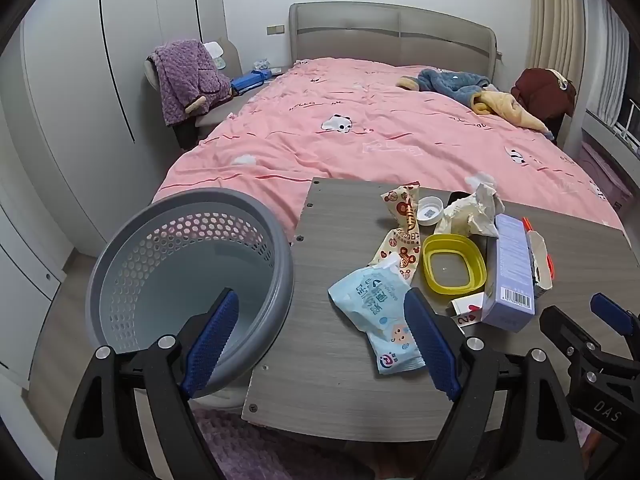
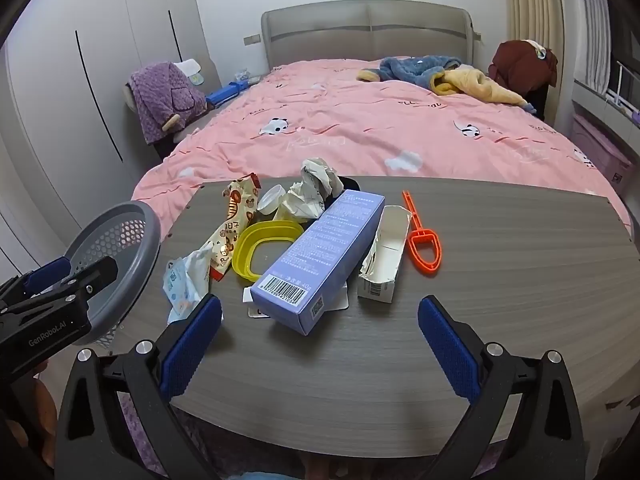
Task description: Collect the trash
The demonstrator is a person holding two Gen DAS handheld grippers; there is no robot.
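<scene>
Left wrist view: both grippers spread wide over a table of trash

Left wrist view shows the left gripper (image 1: 322, 336) with its jaws spread wide and holding nothing. One blue pad hangs over the grey basket (image 1: 132, 240), the other over the light blue wipes packet (image 1: 378, 316) on the table (image 1: 340, 392). The basket stands against the table's left edge.

The right gripper (image 2: 320, 340) is likewise wide open and grips nothing, hovering above bare table just short of the purple box (image 2: 320, 256). The box carries a barcode and "40g". The left gripper's body, seen from the right wrist, reads "GenRobot.AI".

The trash lies clustered on the table: a snack wrapper (image 2: 232, 224), a yellow lid (image 2: 264, 248), a white cap (image 2: 270, 200), crumpled paper (image 2: 308, 192), a torn white carton (image 2: 384, 252) and an orange plastic scoop (image 2: 424, 244).

The table is grey wood grain, set at the foot of a bed (image 2: 360, 132) with a pink panda-print cover. Pale wardrobes (image 1: 100, 80) stand on the left.
</scene>
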